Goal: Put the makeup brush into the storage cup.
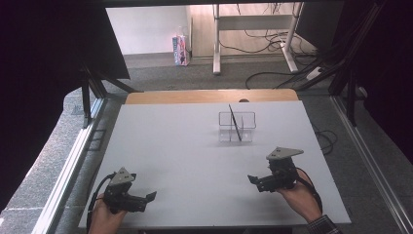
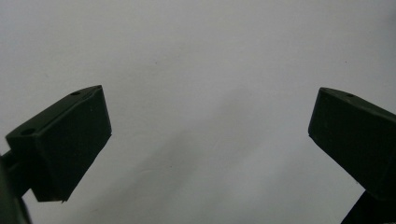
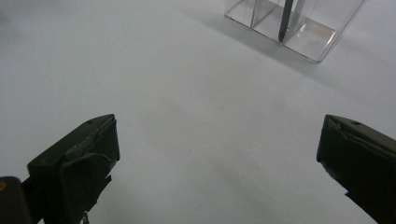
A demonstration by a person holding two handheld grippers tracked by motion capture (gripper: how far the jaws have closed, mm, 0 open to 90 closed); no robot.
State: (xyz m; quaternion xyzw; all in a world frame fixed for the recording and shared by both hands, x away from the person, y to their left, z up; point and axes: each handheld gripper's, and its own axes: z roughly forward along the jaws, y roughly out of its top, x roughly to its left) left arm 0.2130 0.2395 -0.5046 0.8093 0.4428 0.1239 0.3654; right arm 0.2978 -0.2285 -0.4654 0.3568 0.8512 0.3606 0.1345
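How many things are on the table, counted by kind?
Clear box: 1
Dark pen standing tilted in the box: 1
Total: 2

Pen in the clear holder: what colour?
Dark grey to black pen, leaning in the holder; high view shows it best.

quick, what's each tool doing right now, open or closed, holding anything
Left tool: open, jaws wide apart, holding nothing, over the bare white table.
Right tool: open, jaws wide apart, holding nothing.
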